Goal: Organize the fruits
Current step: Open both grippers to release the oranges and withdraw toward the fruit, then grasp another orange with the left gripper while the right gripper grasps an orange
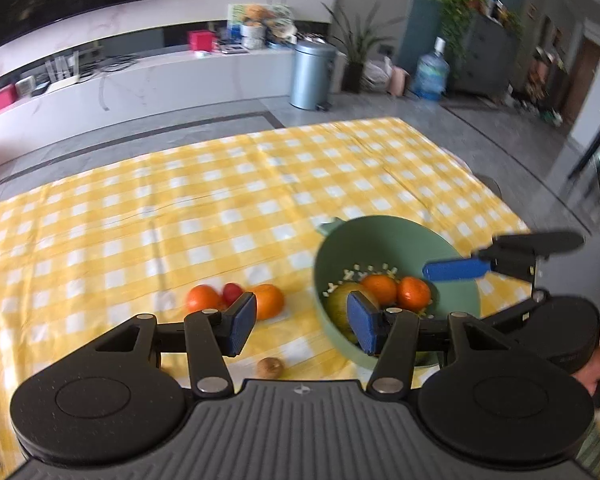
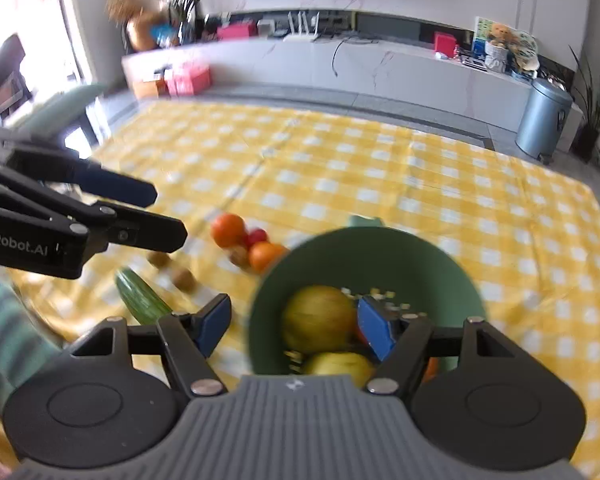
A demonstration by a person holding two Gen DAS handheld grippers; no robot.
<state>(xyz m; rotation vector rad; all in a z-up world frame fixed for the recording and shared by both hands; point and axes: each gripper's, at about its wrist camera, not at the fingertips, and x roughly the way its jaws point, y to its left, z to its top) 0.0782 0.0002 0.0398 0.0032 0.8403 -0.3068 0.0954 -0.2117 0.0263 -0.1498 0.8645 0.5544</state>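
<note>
Hovering above the yellow checked tablecloth (image 1: pixel 260 184), both grippers are spread wide and carry nothing. The left gripper (image 1: pixel 302 326) hangs over the gap between the loose fruit and the green colander bowl (image 1: pixel 380 236); the right gripper (image 2: pixel 294 330) straddles the near rim of that bowl, one pad inside it, the other outside.

Two oranges (image 1: pixel 396 290) and a yellowish-green round fruit (image 2: pixel 318 318) already lie in the bowl, with another yellow fruit (image 2: pixel 340 364) nearest the camera. Still out on the cloth are two more oranges (image 1: pixel 202 298) flanking a small red fruit (image 1: pixel 232 292), two brown kiwis (image 2: pixel 183 278) closer in, and a cucumber (image 2: pixel 140 298) lying near the table edge.

The loose oranges are probably firm, round and fairly light, and likely to roll if nudged from one side; a hold across the widest part, with the pads on opposite sides, looks safest. The small red fruit sits touching its neighbours, so it seems awkward to reach first. Kiwis likely bruise under hard squeezing, so gentle closing would suit them.
</note>
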